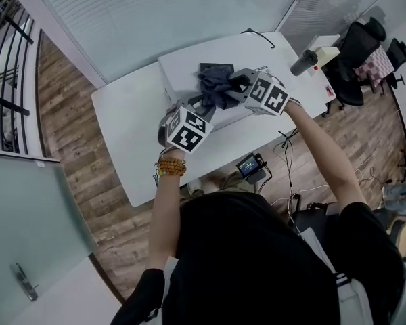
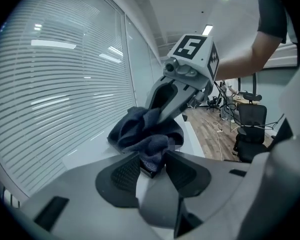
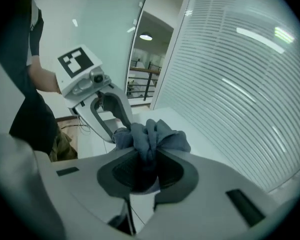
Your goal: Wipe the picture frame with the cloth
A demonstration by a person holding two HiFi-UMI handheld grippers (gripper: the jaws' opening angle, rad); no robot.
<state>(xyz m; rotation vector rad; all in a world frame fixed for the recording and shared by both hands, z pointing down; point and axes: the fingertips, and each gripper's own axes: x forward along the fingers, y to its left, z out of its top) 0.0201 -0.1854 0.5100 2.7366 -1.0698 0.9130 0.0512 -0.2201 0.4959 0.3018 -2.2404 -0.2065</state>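
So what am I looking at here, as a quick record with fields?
place: white table with a white box on it
frame: dark, flat on the box, partly covered
cloth: dark blue, bunched over the frame
right gripper: jaws shut on the cloth
left gripper: jaws apart round the frame's corner; grip unclear
also: dark flask near the table's far right corner

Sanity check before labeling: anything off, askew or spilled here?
Nothing spilled or damaged. Only oddity: the cloth is bunched into a wad in the right tongs and draped over the picture frame, hiding most of it in the head view.
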